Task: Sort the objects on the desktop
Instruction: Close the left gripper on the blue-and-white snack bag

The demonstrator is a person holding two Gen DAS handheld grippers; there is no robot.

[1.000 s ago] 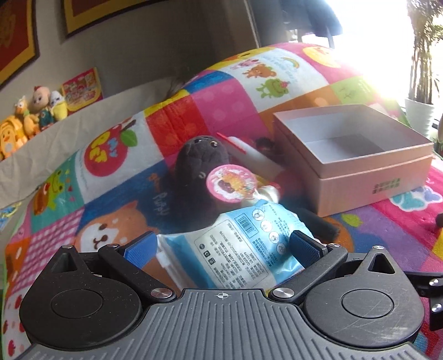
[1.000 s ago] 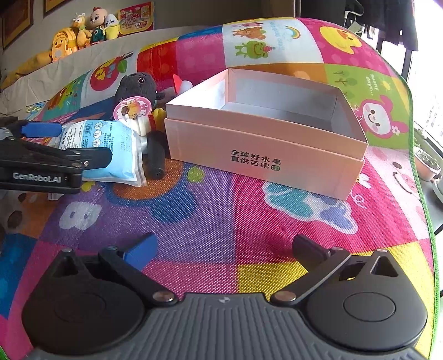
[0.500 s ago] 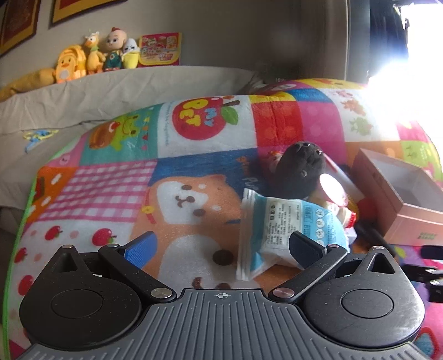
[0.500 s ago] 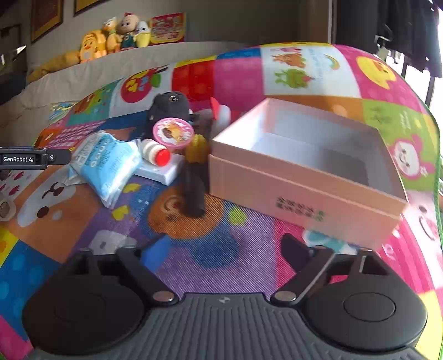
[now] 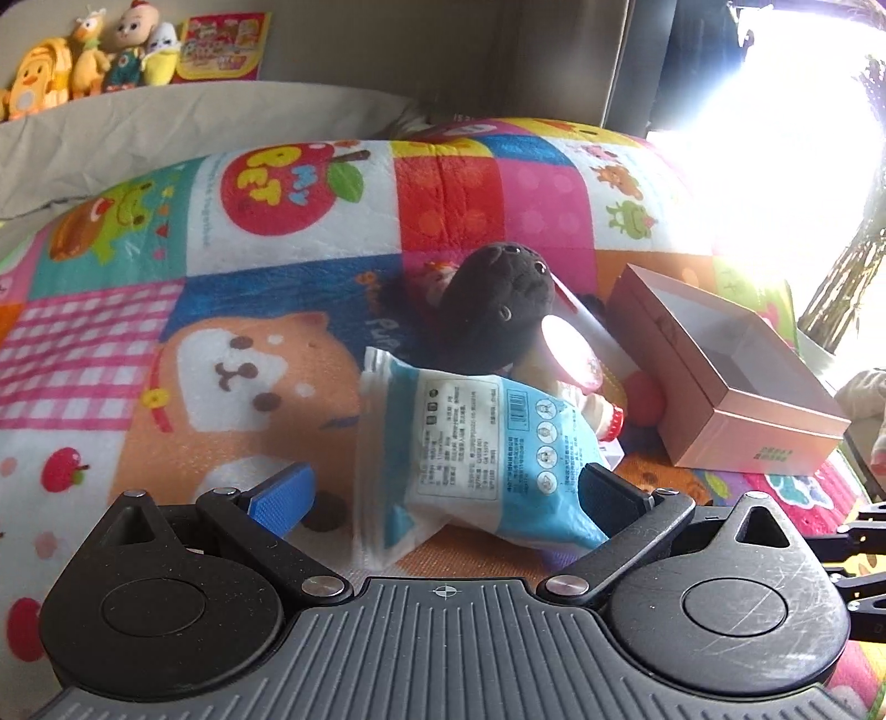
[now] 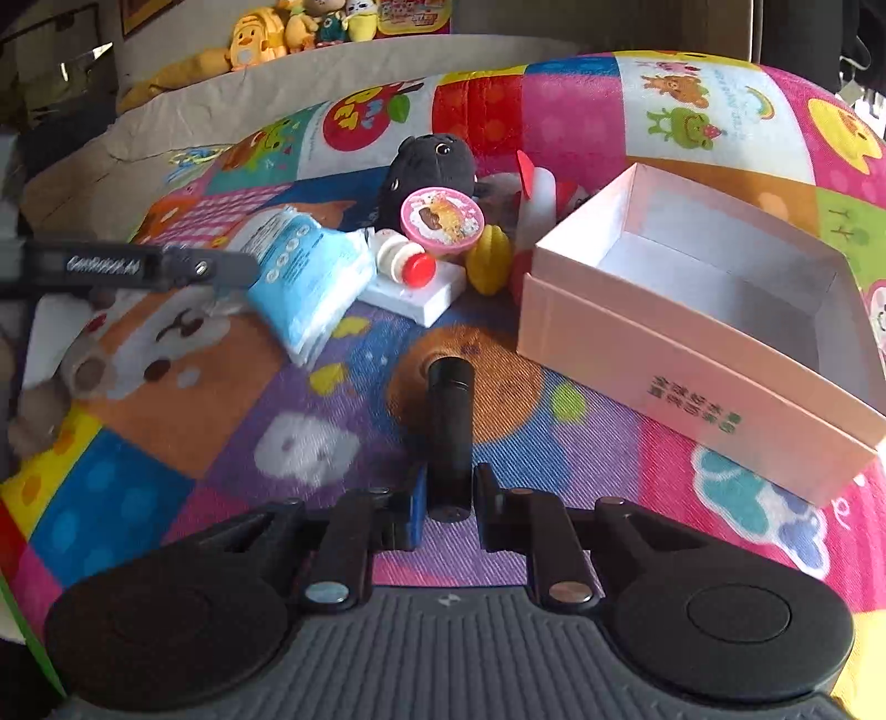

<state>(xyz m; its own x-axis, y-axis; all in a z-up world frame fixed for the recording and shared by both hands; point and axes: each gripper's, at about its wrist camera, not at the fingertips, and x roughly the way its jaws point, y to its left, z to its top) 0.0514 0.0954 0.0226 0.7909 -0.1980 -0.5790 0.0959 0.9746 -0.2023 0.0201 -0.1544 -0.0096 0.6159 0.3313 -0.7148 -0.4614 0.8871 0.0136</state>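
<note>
Right gripper (image 6: 448, 512) nearest the lens, jaws closing on a black cylinder (image 6: 449, 426); the pads sit against its near end, and the cylinder lies along the play mat (image 6: 310, 443), pointing away toward the pink box (image 6: 686, 365)

Landmark: the pink box, open-topped, interior bare as far as can be seen, printed green characters on its near wall

Left of the box, just beside its near corner: yellow ridged toy (image 6: 488, 259). Next left, a white flat block (image 6: 421, 293) with a small white bottle, red cap (image 6: 407, 265), lying on it. Behind these, a pink-lidded cup (image 6: 443, 220), leaning against a black plush toy (image 6: 429, 169)

Further left of the box: blue-and-white packet (image 6: 307, 271), lying on the mat against the white block

Left gripper (image 5: 443, 493), jaws wide apart; the packet (image 5: 476, 443) lies between them, one corner by the right finger, pads not pressing it. From the right wrist view that gripper (image 6: 127, 266) reaches in from the left edge toward the packet

Far beyond the box: beige cushion ridge, row of small plush figures (image 6: 299, 25) on top
</note>
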